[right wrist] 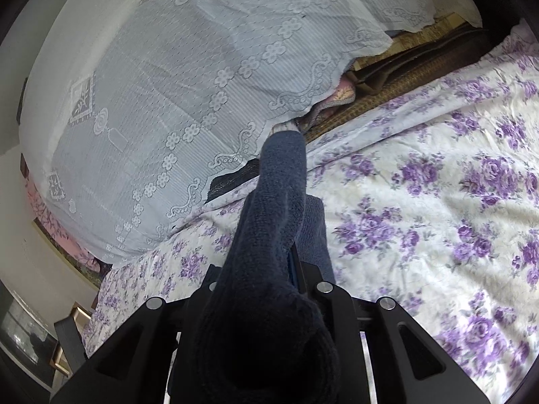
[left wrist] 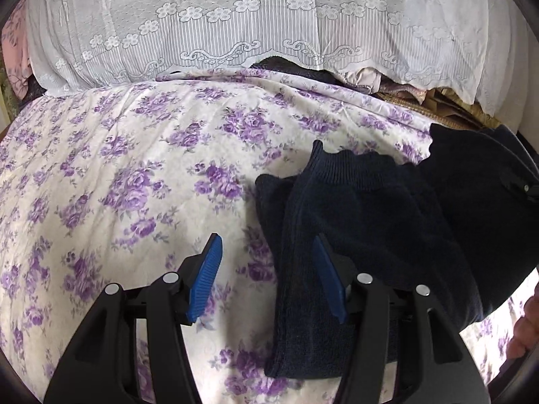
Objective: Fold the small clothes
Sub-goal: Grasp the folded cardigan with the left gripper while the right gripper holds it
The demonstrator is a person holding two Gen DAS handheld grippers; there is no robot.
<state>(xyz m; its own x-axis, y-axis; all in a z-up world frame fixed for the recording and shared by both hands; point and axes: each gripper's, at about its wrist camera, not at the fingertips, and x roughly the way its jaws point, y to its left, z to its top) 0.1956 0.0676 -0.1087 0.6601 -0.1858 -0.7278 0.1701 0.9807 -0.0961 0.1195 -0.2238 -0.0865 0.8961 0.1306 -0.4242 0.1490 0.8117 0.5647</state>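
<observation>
A dark navy knitted sock [left wrist: 303, 235] lies lengthwise on the purple-flowered bedsheet [left wrist: 118, 185]. My left gripper [left wrist: 266, 239] hovers over its left edge, open, with blue pads [left wrist: 207, 269]; the right pad sits in front of the sock and nothing is pinched. More navy knit [left wrist: 471, 202] hangs lifted at the right edge. In the right wrist view my right gripper [right wrist: 289, 259] is shut on a navy sock [right wrist: 269, 235]. That sock drapes over the gripper toward the camera and sticks out ahead, hiding the fingertips.
A white lace cloth [left wrist: 235, 33] covers a tall pile along the back of the bed [right wrist: 151, 101]. Folded fabrics and a woven mat [right wrist: 387, 94] show under its hem. A person's hand [left wrist: 525, 323] is at the right edge. Furniture [right wrist: 67, 336] stands beside the bed.
</observation>
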